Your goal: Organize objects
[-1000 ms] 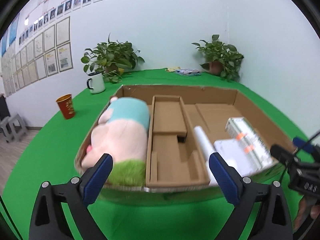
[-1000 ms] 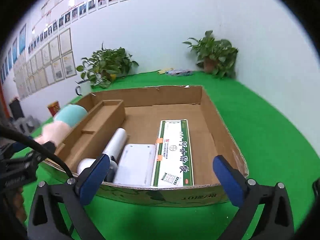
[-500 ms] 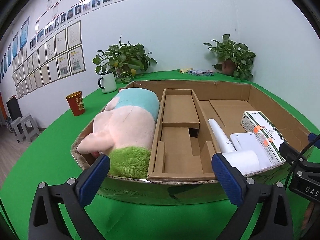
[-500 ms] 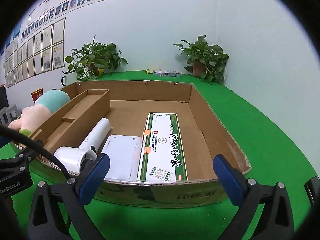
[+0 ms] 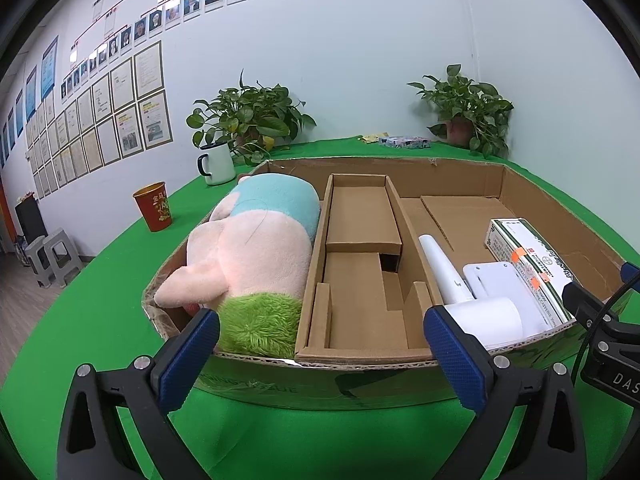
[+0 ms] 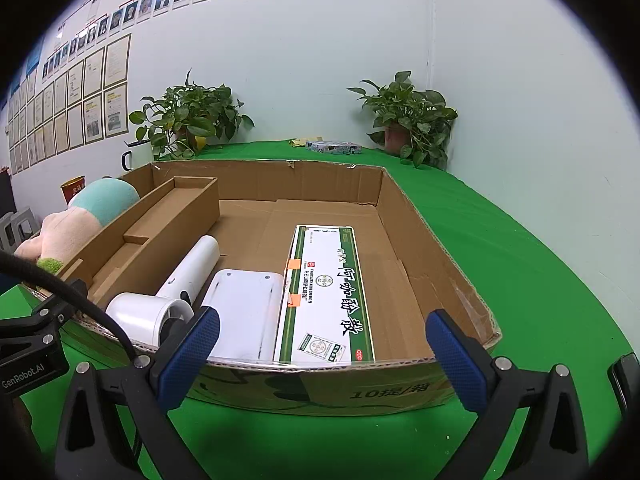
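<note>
Where a green cloth covers the table, a shallow cardboard box sits near its front edge, white walls with framed papers behind. Inside lie a plush toy at the left wall, a cardboard insert, a white hair dryer, a white device and a medicine carton. Potted plants stand at the far edge. The left gripper and right gripper both gape wide, empty, before the box.

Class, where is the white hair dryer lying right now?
The white hair dryer lies inside the cardboard box, between the cardboard insert on its left and the flat white device on its right.
</note>
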`<state>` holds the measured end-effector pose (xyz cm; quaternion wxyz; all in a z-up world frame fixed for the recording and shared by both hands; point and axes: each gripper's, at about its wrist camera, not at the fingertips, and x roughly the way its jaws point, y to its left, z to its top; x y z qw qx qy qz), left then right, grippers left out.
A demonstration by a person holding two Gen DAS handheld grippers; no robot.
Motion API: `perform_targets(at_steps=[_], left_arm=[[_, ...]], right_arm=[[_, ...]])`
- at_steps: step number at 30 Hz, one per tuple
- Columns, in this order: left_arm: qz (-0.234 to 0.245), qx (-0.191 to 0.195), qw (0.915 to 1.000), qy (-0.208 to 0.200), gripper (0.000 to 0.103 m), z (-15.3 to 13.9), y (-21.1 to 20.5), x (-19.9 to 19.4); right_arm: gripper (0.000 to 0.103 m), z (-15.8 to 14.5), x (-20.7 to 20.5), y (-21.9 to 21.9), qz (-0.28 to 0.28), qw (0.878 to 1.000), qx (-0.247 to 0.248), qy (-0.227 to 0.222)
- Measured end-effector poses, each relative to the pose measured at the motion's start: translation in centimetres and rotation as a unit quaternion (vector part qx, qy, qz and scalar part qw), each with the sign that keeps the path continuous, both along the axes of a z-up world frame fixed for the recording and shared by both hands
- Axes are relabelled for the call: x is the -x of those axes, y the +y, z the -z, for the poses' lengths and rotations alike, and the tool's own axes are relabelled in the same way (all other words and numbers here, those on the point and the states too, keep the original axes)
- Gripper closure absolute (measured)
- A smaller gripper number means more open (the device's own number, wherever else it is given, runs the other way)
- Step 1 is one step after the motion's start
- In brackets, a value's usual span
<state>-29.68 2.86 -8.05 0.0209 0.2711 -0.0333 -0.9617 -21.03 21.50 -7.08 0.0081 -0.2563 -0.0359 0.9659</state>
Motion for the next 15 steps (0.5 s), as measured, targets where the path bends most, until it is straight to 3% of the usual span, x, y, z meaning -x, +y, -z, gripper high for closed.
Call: perform_targets(at_steps=[15], left_arm=[[0.001, -0.001, 1.0, 0.0, 0.0, 0.04, 0.08, 0.09]], right_arm=[[0.001, -0.03, -0.17, 0.03, 0.0, 1.0, 0.0, 0.0]])
